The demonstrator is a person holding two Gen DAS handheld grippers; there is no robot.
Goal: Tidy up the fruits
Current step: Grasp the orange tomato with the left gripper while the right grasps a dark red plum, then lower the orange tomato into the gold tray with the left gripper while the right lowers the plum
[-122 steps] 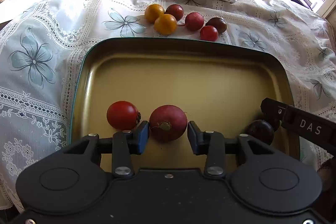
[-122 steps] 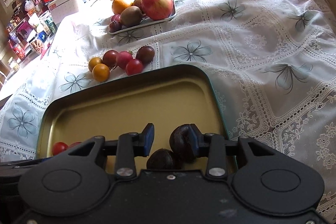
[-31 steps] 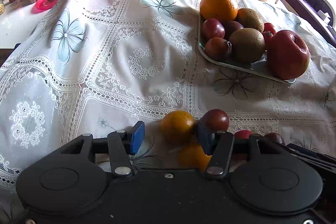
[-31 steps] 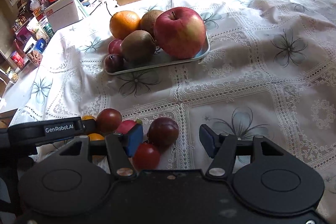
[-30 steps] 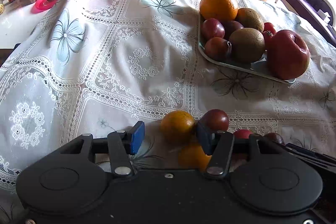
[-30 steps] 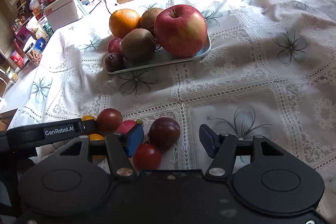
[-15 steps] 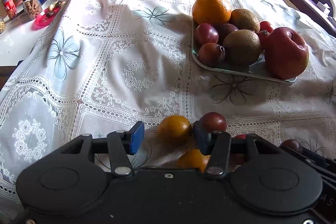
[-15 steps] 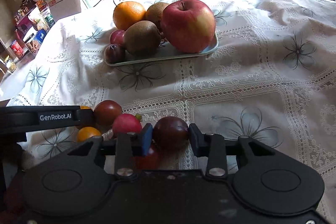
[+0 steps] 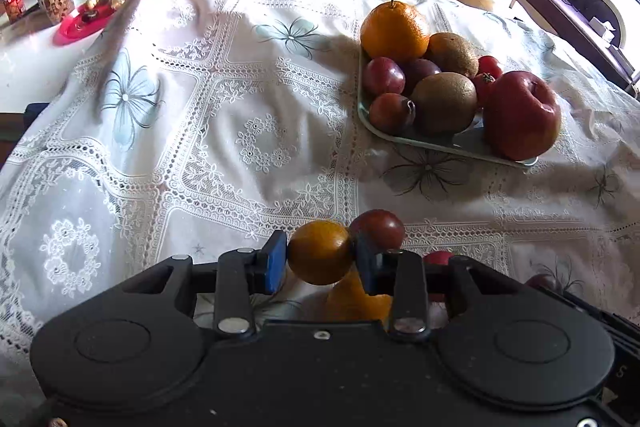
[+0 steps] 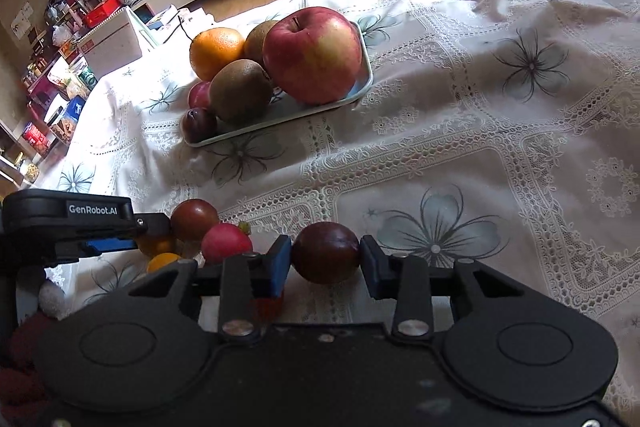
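My left gripper (image 9: pixel 320 259) is shut on a small orange tomato (image 9: pixel 319 253) and holds it just above the lace tablecloth. A dark red tomato (image 9: pixel 378 229) sits right behind it and a second orange tomato (image 9: pixel 352 301) lies below. My right gripper (image 10: pixel 325 259) is shut on a dark purple plum (image 10: pixel 325 257). Left of it lie a pink-red fruit (image 10: pixel 226 242), a dark red tomato (image 10: pixel 195 213) and a small red one (image 10: pixel 269 305) under the left finger. The left gripper's body (image 10: pixel 68 223) shows at the left edge of the right wrist view.
A pale tray (image 9: pixel 448 146) at the back holds an orange (image 9: pixel 394 27), kiwis (image 9: pixel 442 103), plums and a big red apple (image 9: pixel 520 115). It also shows in the right wrist view (image 10: pixel 360 89). The tablecloth (image 9: pixel 180 147) drapes down at the left; shelves and boxes stand beyond.
Both grippers have closed: the left one on the orange tomato, the right one on the dark plum. Both have lifted slightly with their fruit.
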